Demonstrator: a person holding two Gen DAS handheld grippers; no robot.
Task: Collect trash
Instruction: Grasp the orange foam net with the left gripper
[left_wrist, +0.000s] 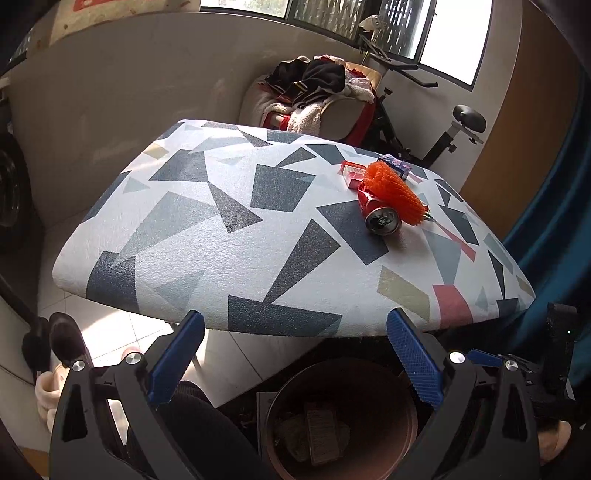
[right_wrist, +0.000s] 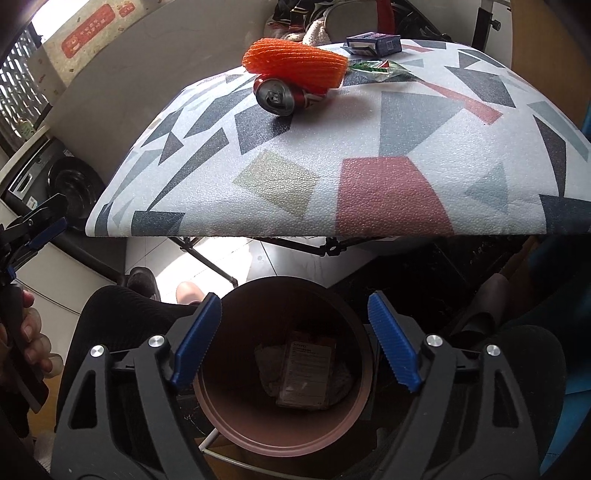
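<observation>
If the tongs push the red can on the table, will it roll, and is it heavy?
The red can lies on its side, so a sideways push would probably roll it. Its top looks opened, so it is likely empty and light. The orange foam net rests on it and would probably slide off or come along.

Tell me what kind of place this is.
Most likely a lived-in room at home: an exercise bike by the window, a chair heaped with clothes, and a folding table with a brown waste bin below it.
</observation>
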